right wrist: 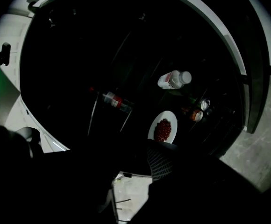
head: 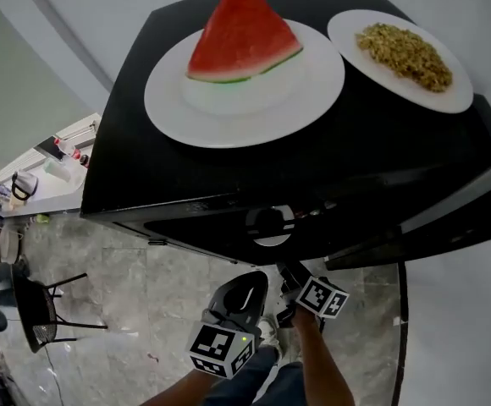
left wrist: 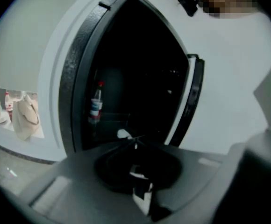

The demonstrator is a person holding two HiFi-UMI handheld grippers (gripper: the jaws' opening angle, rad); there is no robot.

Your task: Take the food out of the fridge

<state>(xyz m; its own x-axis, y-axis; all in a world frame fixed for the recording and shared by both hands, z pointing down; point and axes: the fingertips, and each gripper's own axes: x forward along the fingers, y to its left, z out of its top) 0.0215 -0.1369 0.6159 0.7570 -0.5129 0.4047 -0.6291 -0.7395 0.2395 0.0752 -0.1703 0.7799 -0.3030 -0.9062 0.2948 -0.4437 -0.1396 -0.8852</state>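
On the black fridge's top (head: pixel 144 159) stand two white plates: one carries a watermelon wedge (head: pixel 242 36), the other a heap of brownish grain food (head: pixel 405 53). Both grippers hang low in front of the fridge, below its top edge. My left gripper (head: pixel 252 284) faces the open fridge (left wrist: pixel 135 69) with its jaws shut and empty (left wrist: pixel 134 143). The right gripper (head: pixel 289 272) looks into the dark inside, where a white plate of red food (right wrist: pixel 163 129) sits on a shelf. In the right gripper view its jaws (right wrist: pixel 131 158) stand apart with nothing between them; one ribbed pad (right wrist: pixel 161 165) shows.
Inside the fridge lie a white bottle (right wrist: pixel 174 79), a red-labelled bottle (right wrist: pixel 116 101) and cans (right wrist: pixel 200 110). A bottle (left wrist: pixel 96 107) stands on a shelf at the left of the fridge opening in the left gripper view. The fridge door (head: pixel 449 214) stands open at the right. A black chair (head: pixel 38 307) stands on the marble floor.
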